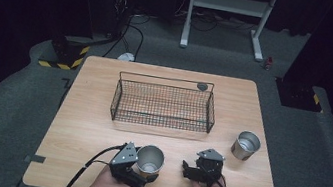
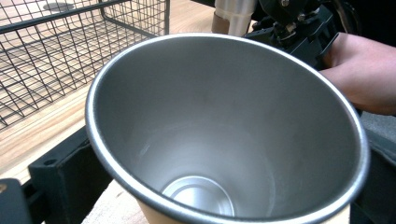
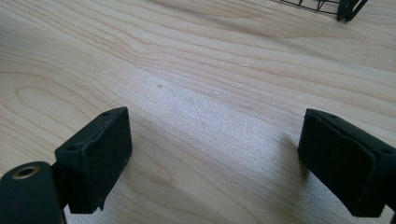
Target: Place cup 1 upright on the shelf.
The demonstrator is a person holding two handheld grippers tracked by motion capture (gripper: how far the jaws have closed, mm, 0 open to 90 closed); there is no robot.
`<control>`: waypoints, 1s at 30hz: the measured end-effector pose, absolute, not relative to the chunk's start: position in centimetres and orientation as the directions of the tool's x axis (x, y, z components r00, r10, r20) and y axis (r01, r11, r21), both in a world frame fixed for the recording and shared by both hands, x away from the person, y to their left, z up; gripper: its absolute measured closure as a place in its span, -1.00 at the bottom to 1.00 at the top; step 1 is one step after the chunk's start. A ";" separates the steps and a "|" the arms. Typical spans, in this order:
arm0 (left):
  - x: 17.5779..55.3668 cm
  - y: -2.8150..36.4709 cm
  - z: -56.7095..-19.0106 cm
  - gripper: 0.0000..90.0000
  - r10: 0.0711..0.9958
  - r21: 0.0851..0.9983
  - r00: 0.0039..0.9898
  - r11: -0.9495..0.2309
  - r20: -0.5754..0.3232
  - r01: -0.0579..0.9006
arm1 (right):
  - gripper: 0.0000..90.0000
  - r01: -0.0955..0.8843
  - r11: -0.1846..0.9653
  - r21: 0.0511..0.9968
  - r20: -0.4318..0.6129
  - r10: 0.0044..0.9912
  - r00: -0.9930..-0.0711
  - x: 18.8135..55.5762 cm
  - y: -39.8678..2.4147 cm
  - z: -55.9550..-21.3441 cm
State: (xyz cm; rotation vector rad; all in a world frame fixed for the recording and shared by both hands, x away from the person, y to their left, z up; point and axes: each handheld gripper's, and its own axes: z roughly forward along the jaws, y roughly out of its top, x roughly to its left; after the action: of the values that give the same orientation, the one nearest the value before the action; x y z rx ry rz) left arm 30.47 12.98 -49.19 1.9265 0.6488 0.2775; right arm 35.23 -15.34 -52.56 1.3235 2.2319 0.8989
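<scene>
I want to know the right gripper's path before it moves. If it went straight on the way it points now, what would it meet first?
Probably the table itself: the right gripper stands open over bare wood, angled down. If it skimmed above the wood instead, the basket corner lies ahead and off to one side; depth is hard to judge.

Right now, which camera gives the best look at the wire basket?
The high view: it shows the whole wire basket from above, standing on the table beyond both cups. The left gripper view catches one corner of its mesh behind the near cup. The right gripper view shows a bit of its bottom edge.
</scene>
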 end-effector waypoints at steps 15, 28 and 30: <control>30.4 13.3 -49.2 -0.80 0.570 0.906 0.817 -0.299 -0.083 0.301 | -0.78 0.627 0.347 0.697 -0.010 0.879 -0.476 35.2 -15.3 -52.6; 30.1 13.2 -48.9 -0.73 0.578 0.922 0.814 -0.282 -0.056 0.265 | -0.78 0.627 0.347 0.697 -0.009 0.879 -0.476 35.2 -15.3 -52.6; 30.1 13.2 -48.9 -0.72 0.577 0.922 0.816 -0.286 -0.050 0.259 | -0.78 0.627 0.347 0.697 -0.009 0.879 -0.476 35.2 -15.3 -52.6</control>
State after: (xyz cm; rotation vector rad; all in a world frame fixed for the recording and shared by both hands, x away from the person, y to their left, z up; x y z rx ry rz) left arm 30.08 13.22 -48.90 1.8771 0.6314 0.3531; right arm 35.23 -15.34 -52.56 1.3239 2.2317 0.8992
